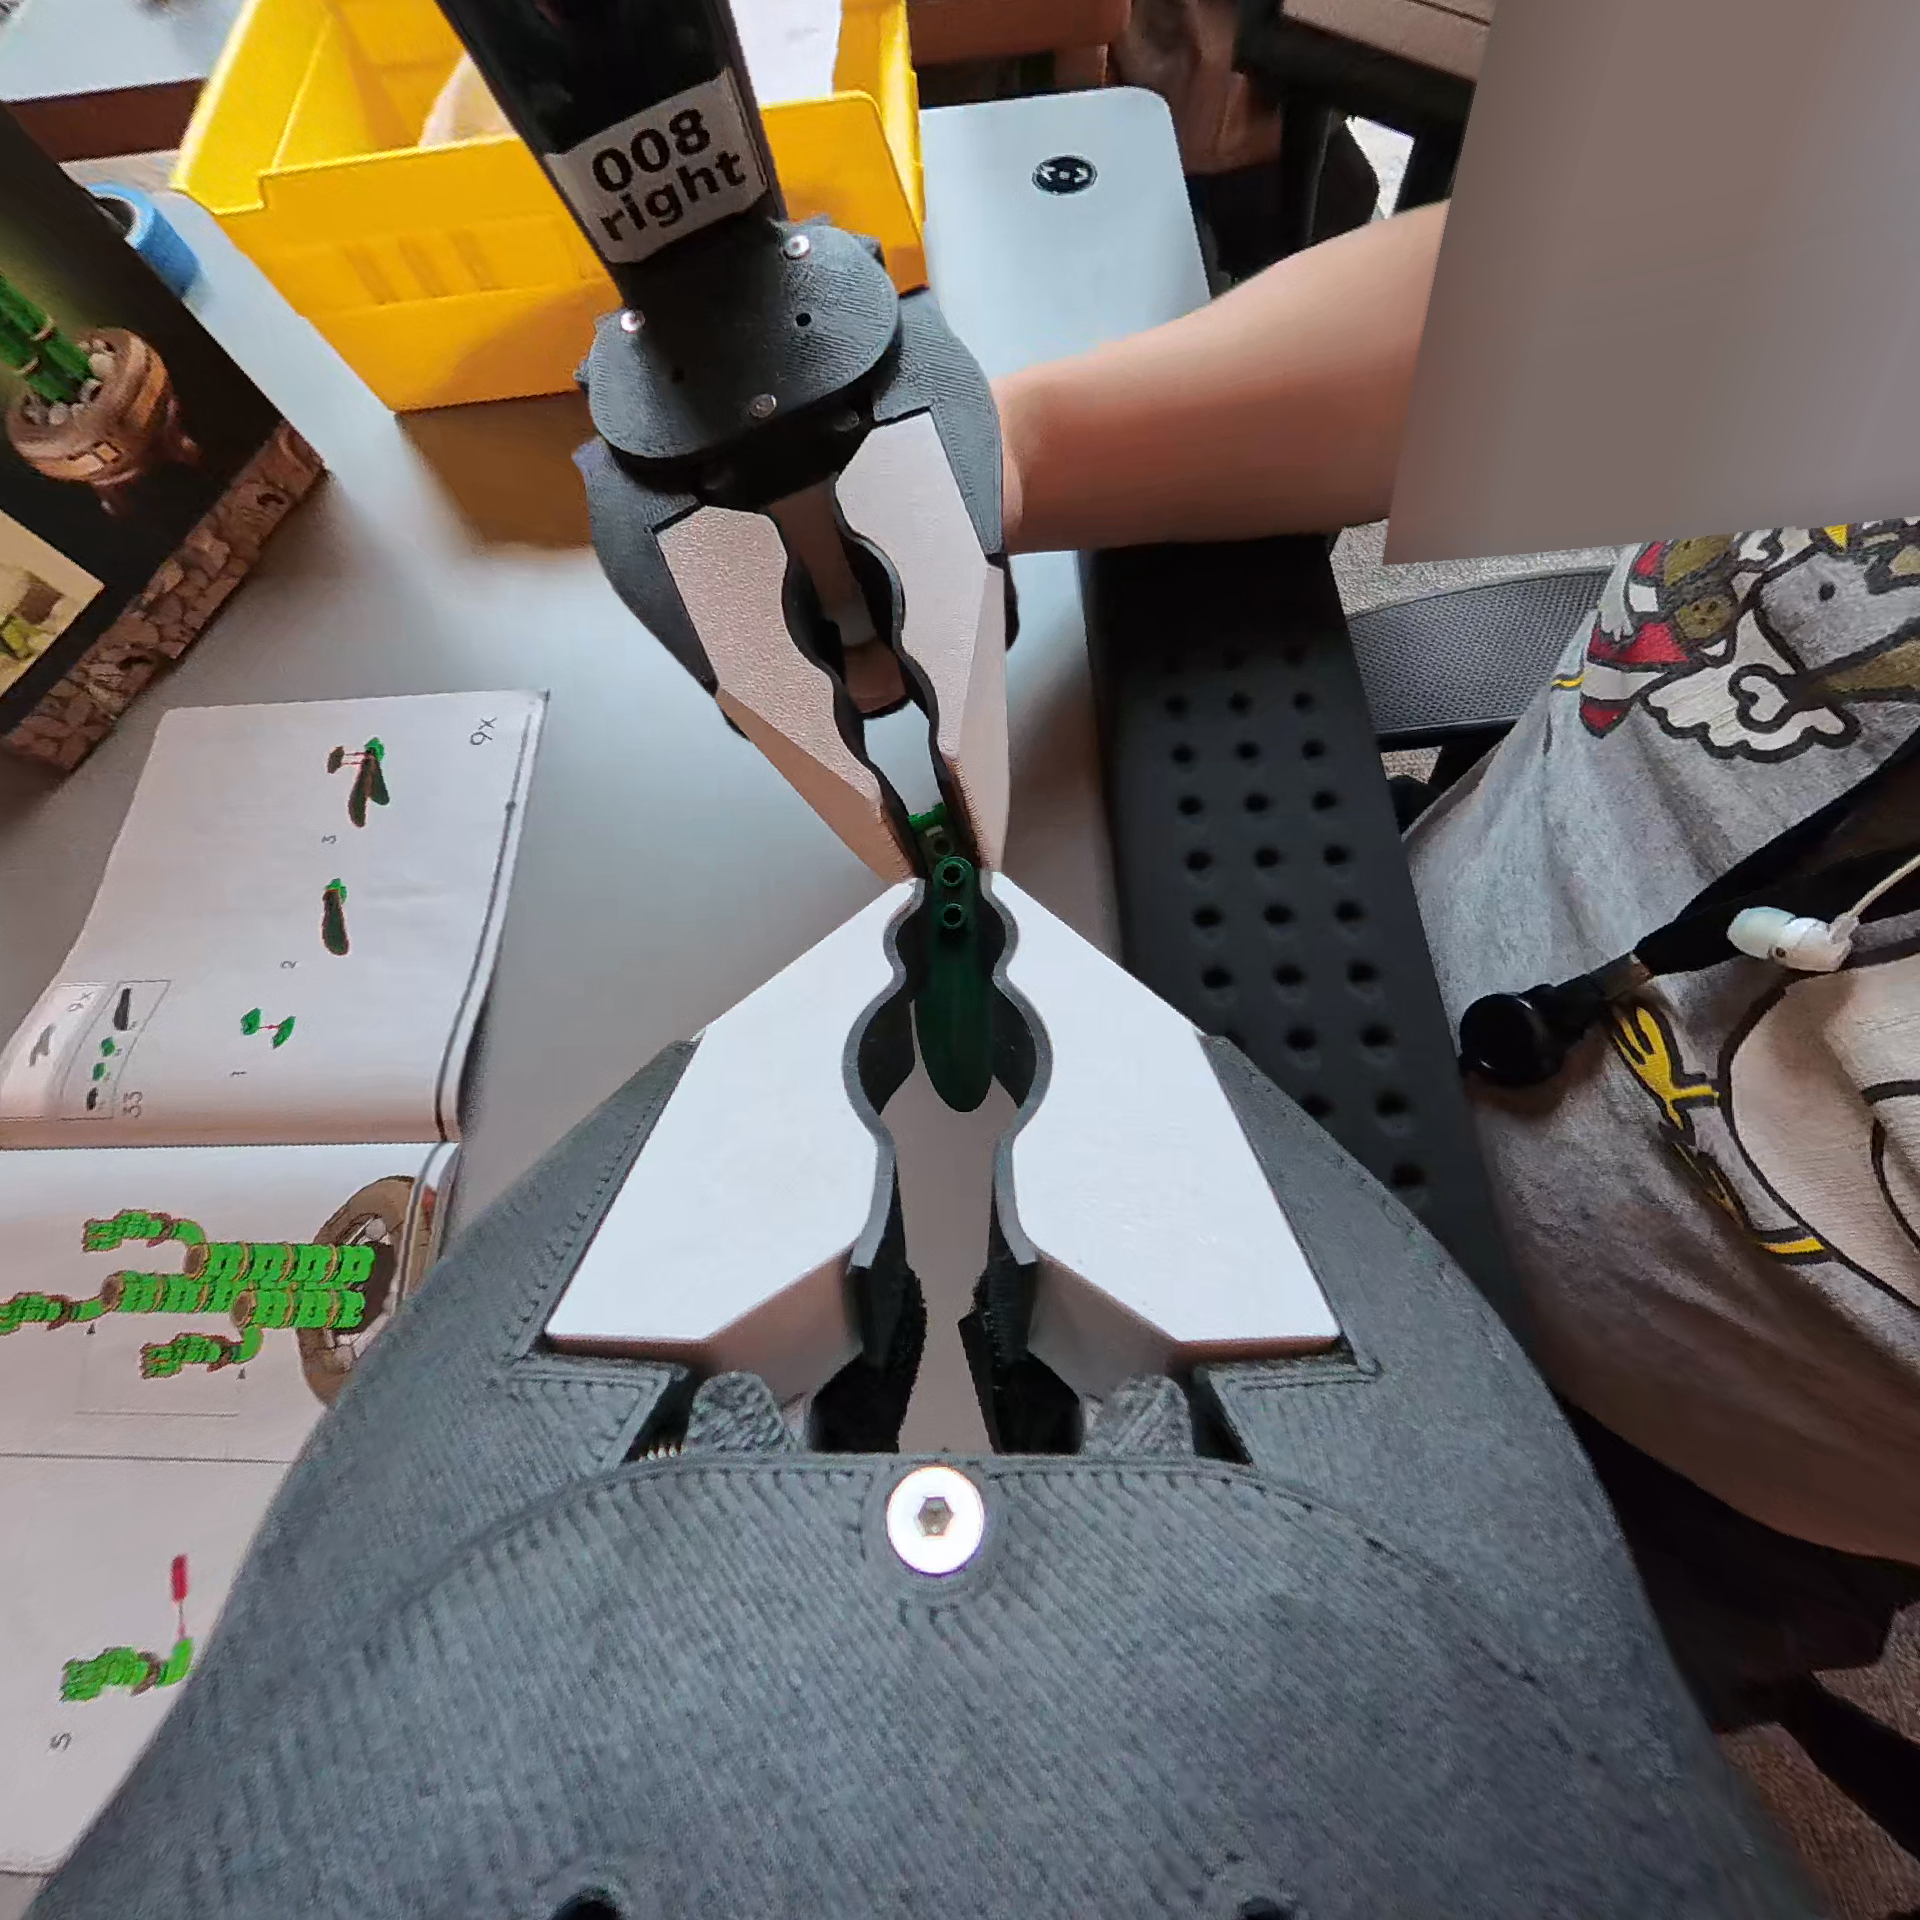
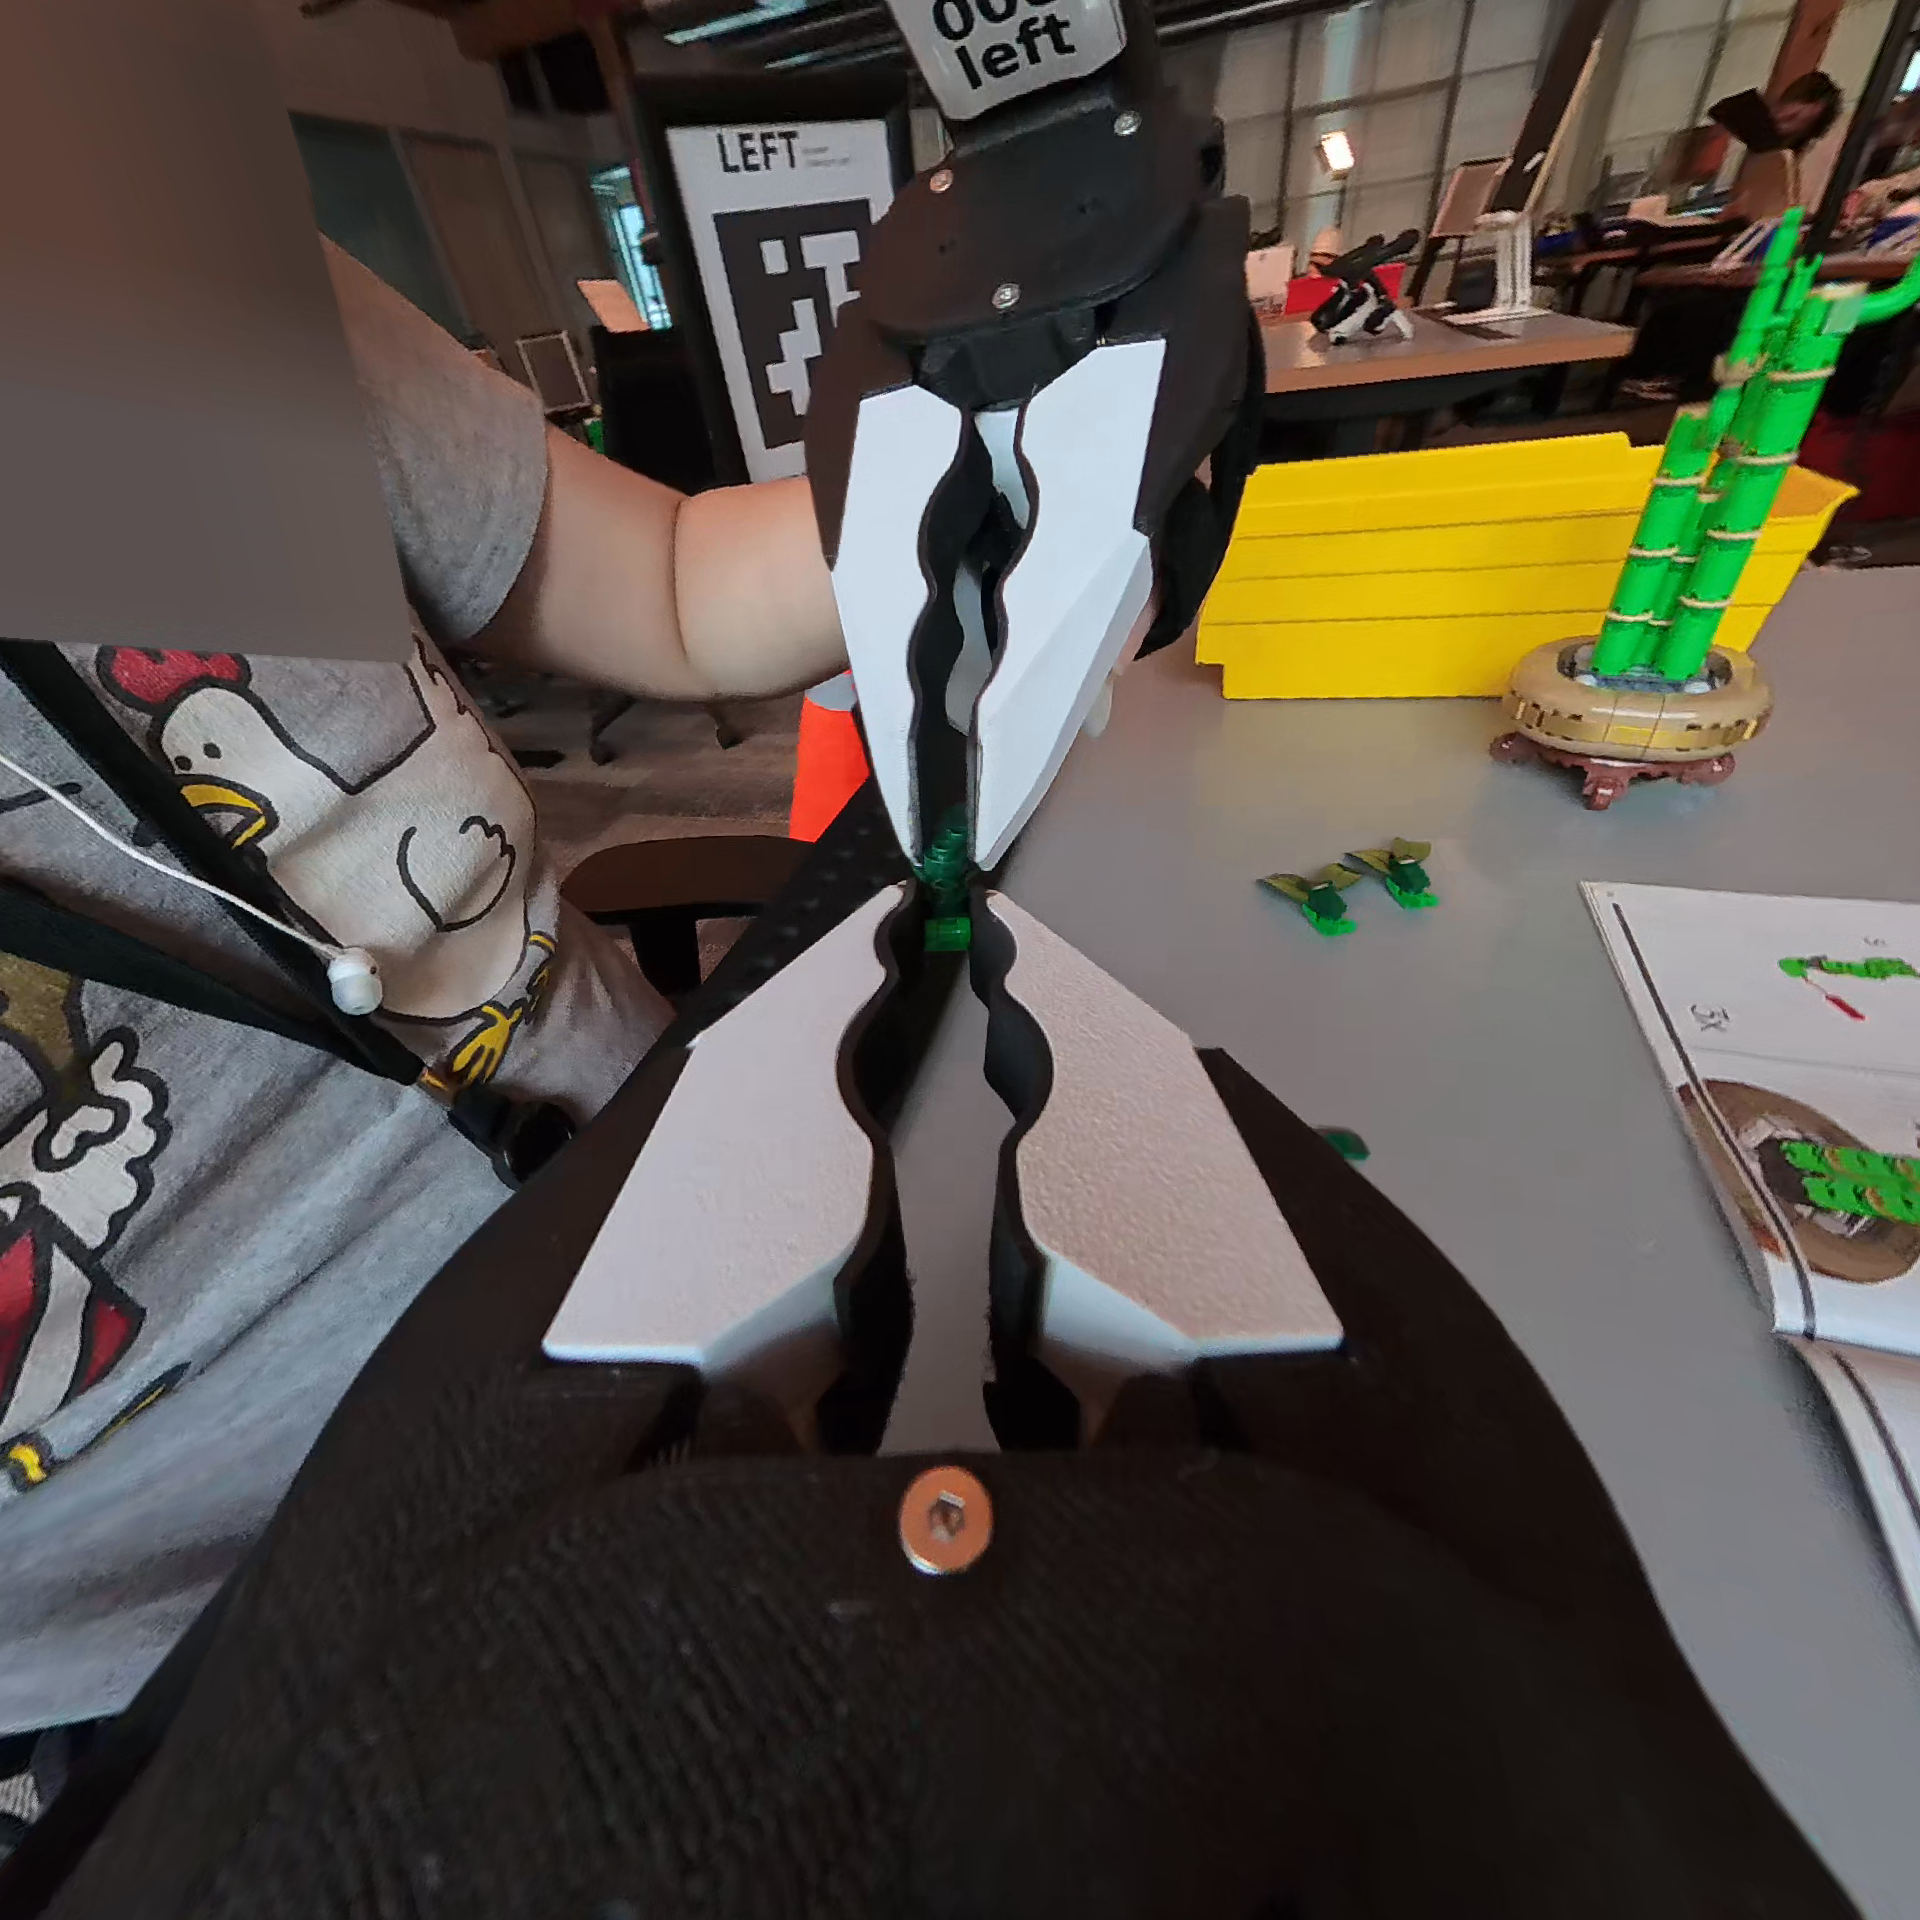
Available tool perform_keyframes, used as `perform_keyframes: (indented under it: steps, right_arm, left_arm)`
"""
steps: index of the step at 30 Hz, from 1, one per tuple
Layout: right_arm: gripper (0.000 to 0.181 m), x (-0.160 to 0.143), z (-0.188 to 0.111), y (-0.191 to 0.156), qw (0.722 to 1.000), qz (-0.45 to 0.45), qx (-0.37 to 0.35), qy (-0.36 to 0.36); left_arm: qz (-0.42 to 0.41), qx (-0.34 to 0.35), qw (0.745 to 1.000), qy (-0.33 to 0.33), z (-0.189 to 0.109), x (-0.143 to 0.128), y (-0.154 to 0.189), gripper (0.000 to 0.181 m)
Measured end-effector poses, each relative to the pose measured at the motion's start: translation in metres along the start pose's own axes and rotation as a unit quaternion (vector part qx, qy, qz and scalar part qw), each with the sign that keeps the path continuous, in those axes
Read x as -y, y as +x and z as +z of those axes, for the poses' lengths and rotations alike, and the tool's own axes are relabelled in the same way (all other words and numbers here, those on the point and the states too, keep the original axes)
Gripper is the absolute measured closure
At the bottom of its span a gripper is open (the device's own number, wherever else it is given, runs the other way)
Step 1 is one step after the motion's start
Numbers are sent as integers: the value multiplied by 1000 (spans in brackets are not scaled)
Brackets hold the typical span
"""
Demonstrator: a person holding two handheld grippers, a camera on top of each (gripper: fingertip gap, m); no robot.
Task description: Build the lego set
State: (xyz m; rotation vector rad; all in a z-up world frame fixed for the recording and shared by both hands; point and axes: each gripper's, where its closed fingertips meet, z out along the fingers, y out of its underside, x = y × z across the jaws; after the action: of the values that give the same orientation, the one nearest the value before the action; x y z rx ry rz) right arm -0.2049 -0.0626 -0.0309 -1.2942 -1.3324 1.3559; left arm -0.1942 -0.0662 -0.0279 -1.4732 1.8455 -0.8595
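Note:
My left gripper (image 1: pixel 951 890) is shut on a dark green leaf piece (image 1: pixel 954 1013), whose studded end sticks out past the tips. My right gripper (image 1: pixel 941 847) comes in from above, tip to tip with it, and is shut on a small bright green piece (image 1: pixel 927 824) that touches the leaf's studded end. In the right wrist view my right gripper (image 2: pixel 945 902) holds the small green piece (image 2: pixel 945 932) against the leaf (image 2: pixel 948 857) held by the left gripper (image 2: pixel 943 844). The bamboo model (image 2: pixel 1704 499) stands in its tan pot (image 2: pixel 1631 707) on the table.
Two finished leaf assemblies (image 2: pixel 1320 896) (image 2: pixel 1397 873) and a loose green piece (image 2: pixel 1348 1145) lie on the grey table. An open instruction booklet (image 1: pixel 260 914) (image 2: pixel 1766 1091), a yellow bin (image 1: pixel 468 270) (image 2: pixel 1455 561), the set's box (image 1: pixel 104 436) and a black chair armrest (image 1: pixel 1278 883) surround the grippers. Both grippers' tips are roughly 40 cm from the bamboo model (image 2: pixel 1704 499).

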Motion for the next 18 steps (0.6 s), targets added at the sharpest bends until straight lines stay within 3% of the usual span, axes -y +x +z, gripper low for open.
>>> perform_keyframes:
  steps: [9,18]
  right_arm:
    - [176,-12,5,-12,1000,27,0,7]
    - [176,-1,7,-17,998,25,14,49]
  left_arm:
    - [15,-52,998,-14,8,-8,16,175]
    - [31,-46,998,24,0,0,19,174]
